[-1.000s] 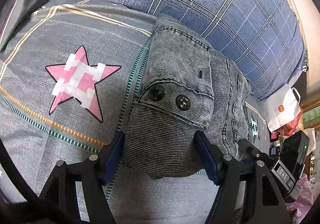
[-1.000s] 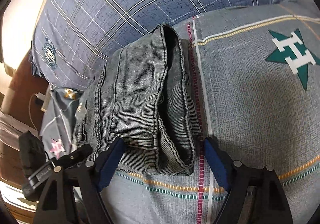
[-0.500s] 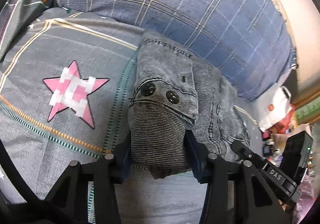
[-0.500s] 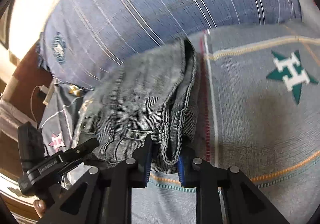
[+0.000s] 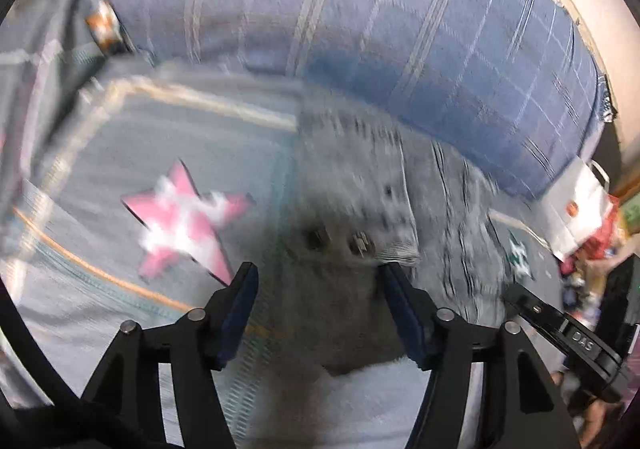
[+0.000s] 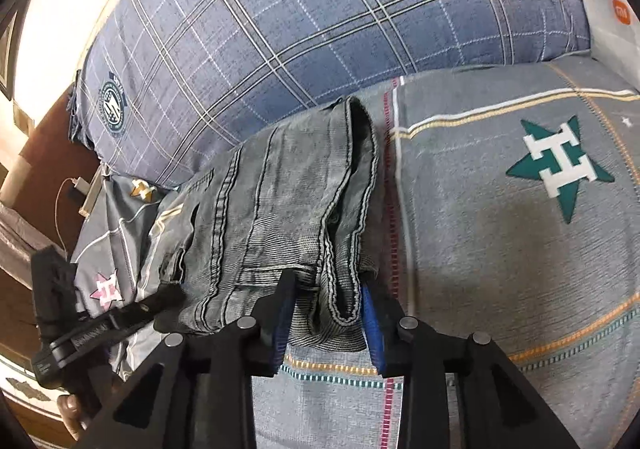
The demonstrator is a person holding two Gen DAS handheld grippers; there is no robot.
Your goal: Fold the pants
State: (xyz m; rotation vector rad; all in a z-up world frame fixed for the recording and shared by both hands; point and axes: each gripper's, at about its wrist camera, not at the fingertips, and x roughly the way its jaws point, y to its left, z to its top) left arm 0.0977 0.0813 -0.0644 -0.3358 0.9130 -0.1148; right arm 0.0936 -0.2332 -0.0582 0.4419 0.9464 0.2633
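The folded grey denim pants [image 6: 280, 189] lie on the grey patterned bedsheet [image 6: 520, 269], their far end against a blue plaid pillow [image 6: 320, 9]. My right gripper [image 6: 327, 285] has its opening jaws around the near hem fold, and the fabric touches both pads. The left wrist view is motion-blurred. There the waistband end of the pants [image 5: 360, 177], with two dark buttons, lies between the opening jaws of my left gripper [image 5: 320, 269]. Its right pad is at the fabric's edge, while sheet shows beside its left pad.
A pink star [image 5: 184, 217] and a green star [image 6: 560, 169] are printed on the sheet on either side. A white paper bag [image 5: 576, 205] and clutter stand past the bed's edge. A charger and its cable [image 6: 76, 185] lie by the pillow.
Both grippers closed on the pants' ends half a second ago and have since widened. The left view has swung and blurred. The pants have stayed folded in place.
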